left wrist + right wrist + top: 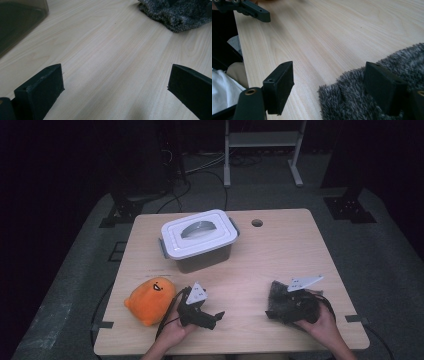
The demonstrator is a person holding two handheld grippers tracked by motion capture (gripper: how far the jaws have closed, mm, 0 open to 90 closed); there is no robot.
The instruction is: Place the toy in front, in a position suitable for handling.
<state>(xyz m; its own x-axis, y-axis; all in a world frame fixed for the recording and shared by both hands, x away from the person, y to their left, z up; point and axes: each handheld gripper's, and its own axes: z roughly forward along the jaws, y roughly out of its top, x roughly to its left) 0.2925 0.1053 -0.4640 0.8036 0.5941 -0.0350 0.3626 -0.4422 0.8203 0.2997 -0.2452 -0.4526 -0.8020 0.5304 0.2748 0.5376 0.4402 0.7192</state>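
Both right gripper [328, 87] jaws wide open, one over the grey fuzzy cloth's [362, 100] edge, cloth unclamped.

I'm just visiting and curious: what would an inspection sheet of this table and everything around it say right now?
Surface: pale wooden table, round hole near its far edge.
Job's things: grey fuzzy cloth lies flat near the right front; one jaw of the right gripper rests over it.
Clutter: orange plush toy at the left front; lidded grey storage box at the far middle, lid on.
Grippers: left gripper open over bare wood; right gripper open at the cloth's edge, not clamping it.
Cables: one trails from each gripper off the front edge; more lie on the floor behind.
Surroundings: dark room, grey floor, white frame legs beyond the table.
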